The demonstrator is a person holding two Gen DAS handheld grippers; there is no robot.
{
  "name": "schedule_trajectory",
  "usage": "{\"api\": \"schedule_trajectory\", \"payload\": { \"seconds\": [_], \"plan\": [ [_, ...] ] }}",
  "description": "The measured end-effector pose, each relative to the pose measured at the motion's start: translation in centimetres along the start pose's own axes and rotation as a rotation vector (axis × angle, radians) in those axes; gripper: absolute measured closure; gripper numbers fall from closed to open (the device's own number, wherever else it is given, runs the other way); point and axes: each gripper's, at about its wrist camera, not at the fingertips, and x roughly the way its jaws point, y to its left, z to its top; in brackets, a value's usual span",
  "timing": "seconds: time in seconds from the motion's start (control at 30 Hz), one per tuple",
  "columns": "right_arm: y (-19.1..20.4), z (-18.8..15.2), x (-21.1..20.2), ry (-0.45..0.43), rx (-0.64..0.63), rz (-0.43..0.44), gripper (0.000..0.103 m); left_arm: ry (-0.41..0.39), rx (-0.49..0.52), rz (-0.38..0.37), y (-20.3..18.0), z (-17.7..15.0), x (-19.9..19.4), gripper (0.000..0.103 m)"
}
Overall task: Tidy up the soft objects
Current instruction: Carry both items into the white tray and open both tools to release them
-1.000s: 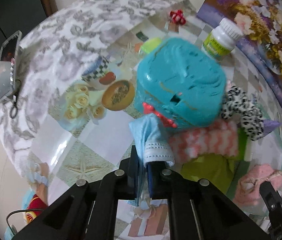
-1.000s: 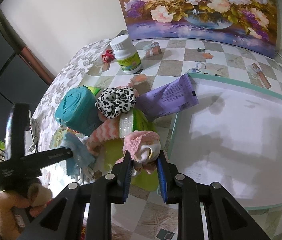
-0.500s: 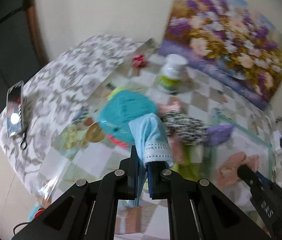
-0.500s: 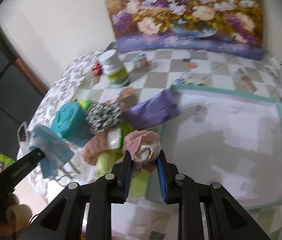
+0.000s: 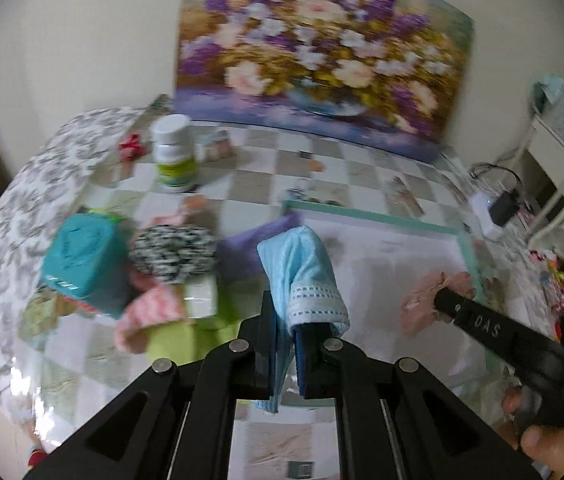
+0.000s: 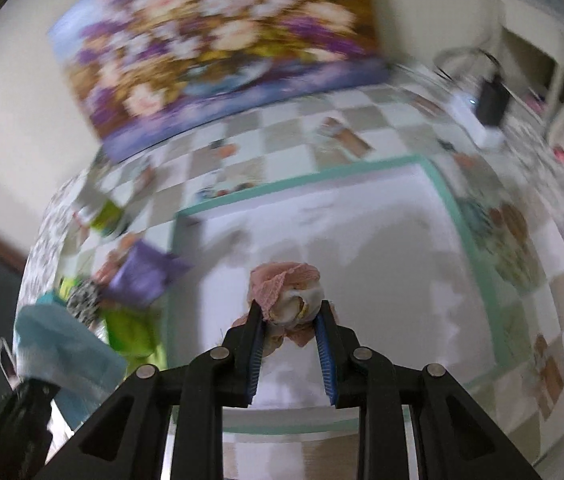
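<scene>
My left gripper (image 5: 290, 312) is shut on a light blue face mask (image 5: 302, 272), held above the near left edge of a white tray with a teal rim (image 5: 382, 218). My right gripper (image 6: 288, 312) is shut on a pink cloth bundle (image 6: 286, 292) and holds it over the white tray (image 6: 458, 216). The right gripper with its pink bundle (image 5: 434, 296) also shows in the left wrist view. The mask in the left gripper shows at lower left of the right wrist view (image 6: 61, 344). A pile left of the tray holds a black-and-white scrunchie (image 5: 173, 252), a pink striped cloth (image 5: 149, 312) and a purple packet (image 5: 249, 240).
A teal container (image 5: 85, 260) and a green item (image 5: 185, 340) lie in the pile. A white pill bottle (image 5: 171, 152) stands behind it. A flower painting (image 5: 314, 56) leans on the wall. A charger and cable (image 5: 498, 204) lie at right.
Both grippers have lifted and swung right, from over the pile toward the white tray, each keeping its hold. The views are blurred by the motion.
</scene>
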Motion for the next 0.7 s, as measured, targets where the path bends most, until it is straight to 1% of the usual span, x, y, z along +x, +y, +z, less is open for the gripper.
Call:
{"api": "schedule_trajectory", "payload": {
  "seconds": [0.13, 0.2, 0.23, 0.27, 0.3, 0.33, 0.37, 0.4, 0.47, 0.5, 0.6, 0.63, 0.67, 0.7],
  "plan": [
    [-3.6, 0.5, 0.5, 0.022, 0.105, -0.1, 0.075, 0.014, 0.077, -0.003, -2.7, -0.4, 1.1, 0.094],
    [-5.1, 0.5, 0.9, 0.04, 0.145, -0.122, 0.075, 0.033, 0.111, -0.012, -3.8, -0.6, 2.0, 0.085],
    [-5.8, 0.4, 1.0, 0.045, 0.164, -0.133, 0.075, 0.042, 0.116, -0.018, -4.1, -0.7, 2.3, 0.068],
    [-6.4, 0.3, 1.1, 0.05, 0.181, -0.154, 0.072, 0.058, 0.117, -0.026, -4.3, -0.8, 2.7, 0.048],
    [-6.7, 0.3, 1.2, 0.054, 0.191, -0.176, 0.061, 0.077, 0.116, -0.035, -4.5, -0.9, 3.2, 0.041],
    [-7.0, 0.3, 1.3, 0.058, 0.199, -0.197, 0.054, 0.083, 0.114, -0.036, -4.5, -1.0, 3.5, 0.035],
    [-7.2, 0.2, 1.4, 0.062, 0.206, -0.211, 0.04, 0.088, 0.112, -0.033, -4.5, -1.0, 3.6, 0.034],
    [-7.3, 0.2, 1.4, 0.065, 0.21, -0.215, 0.036, 0.092, 0.108, -0.031, -4.3, -1.1, 3.7, 0.031],
    [-7.2, 0.4, 1.7, 0.077, 0.21, -0.216, 0.034, 0.092, 0.092, -0.033, -4.0, -1.0, 3.7, 0.014],
    [-7.1, 0.4, 1.8, 0.083, 0.208, -0.221, 0.03, 0.087, 0.077, -0.031, -3.7, -1.0, 3.6, 0.012],
    [-6.9, 0.1, 2.1, 0.1, 0.191, -0.233, 0.022, 0.071, 0.036, -0.01, -2.7, -0.7, 3.4, 0.009],
    [-6.8, 0.1, 2.3, 0.105, 0.186, -0.234, 0.021, 0.072, 0.021, -0.006, -2.3, -0.6, 3.4, 0.006],
    [-6.8, 0.1, 2.4, 0.107, 0.184, -0.236, 0.017, 0.071, 0.004, -0.004, -1.9, -0.5, 3.5, 0.004],
    [-6.8, 0.0, 2.5, 0.107, 0.18, -0.239, 0.011, 0.072, -0.013, 0.0, -1.5, -0.4, 3.6, 0.004]
  ]
}}
